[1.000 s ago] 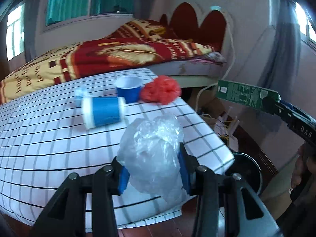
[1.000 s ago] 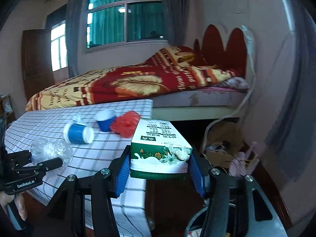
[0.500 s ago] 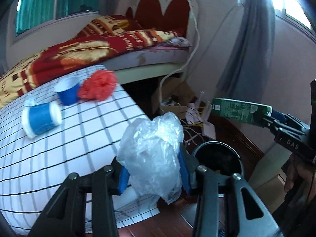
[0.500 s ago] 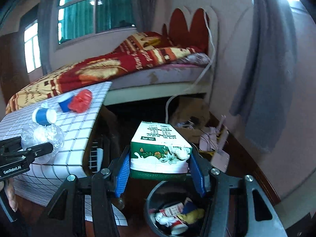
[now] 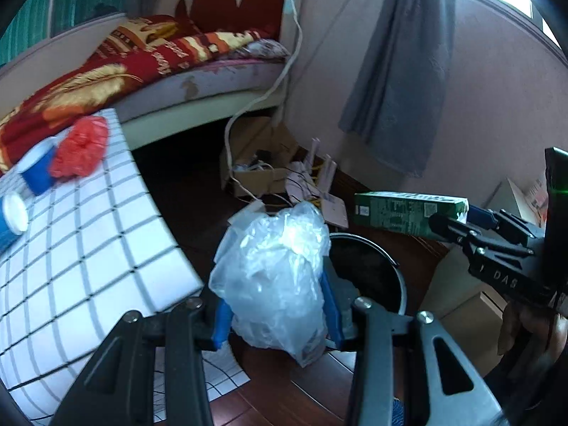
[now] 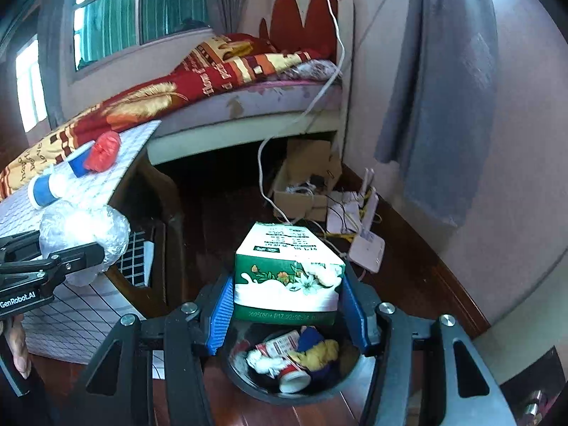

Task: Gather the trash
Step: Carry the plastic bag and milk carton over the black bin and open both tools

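Both your grippers grip trash above the bin (image 6: 248,383): left gripper (image 5: 277,314) clamps a plastic bag (image 5: 273,277), right gripper (image 6: 287,312) a carton (image 6: 287,277).

The trash bin's (image 6: 340,387) mouth lay open below, partly filled; the table's (image 6: 117,191) corner crowded its left, bare floor (image 6: 408,269) right.

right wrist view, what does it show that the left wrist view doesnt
Only the right wrist view shows the trash already inside the bin, plus the window.

Only the left wrist view shows the carton side-on in the right gripper.

Both show the clear plastic bag clamped in the left gripper, the blue cups, the red bag and the checked table.
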The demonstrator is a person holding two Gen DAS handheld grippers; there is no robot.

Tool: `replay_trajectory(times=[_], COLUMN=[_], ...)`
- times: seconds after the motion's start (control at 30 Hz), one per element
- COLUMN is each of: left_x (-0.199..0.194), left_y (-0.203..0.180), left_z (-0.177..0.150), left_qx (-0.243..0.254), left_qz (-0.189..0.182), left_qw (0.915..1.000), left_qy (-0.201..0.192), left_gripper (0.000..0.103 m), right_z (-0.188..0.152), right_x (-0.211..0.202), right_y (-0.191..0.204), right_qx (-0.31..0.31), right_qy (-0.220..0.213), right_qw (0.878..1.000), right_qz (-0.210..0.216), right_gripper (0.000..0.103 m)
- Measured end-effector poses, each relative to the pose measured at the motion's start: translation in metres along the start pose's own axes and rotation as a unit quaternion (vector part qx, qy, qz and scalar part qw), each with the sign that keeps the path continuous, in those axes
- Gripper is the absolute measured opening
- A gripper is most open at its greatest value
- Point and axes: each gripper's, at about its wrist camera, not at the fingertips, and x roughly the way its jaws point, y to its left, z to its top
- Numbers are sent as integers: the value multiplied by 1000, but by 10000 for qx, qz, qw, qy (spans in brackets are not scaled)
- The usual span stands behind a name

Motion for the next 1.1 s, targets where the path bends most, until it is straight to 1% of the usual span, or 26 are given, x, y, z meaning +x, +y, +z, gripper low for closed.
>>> replay_trajectory(times=[0.17,0.47,0.83,0.97,1.1], left_x=[20,58,108,126,143], left_y=[-22,-40,-55,-54,-50], left_z=[-7,-20,-40,-44,-47], left_qx=[139,271,441,402,306], left_qz=[-184,-350,-479,-542,-596], left_qw=[9994,9966,9899,9869,9847], left_qy=[244,702,1259,1464,1610], left_gripper=[44,44,44,44,44], right_z=[-16,-38,-61,-69,-72], right_x=[6,19,57,76,90], right_y=[-16,-36,-45,-47,-48], right_qx=[51,140,196,233,288], right_qy=[234,540,1046,1280,1422], right_qw=[9997,9984,9939,9907,9883], right_qz=[-54,-55,281,395,463], right_gripper=[57,57,57,57,57])
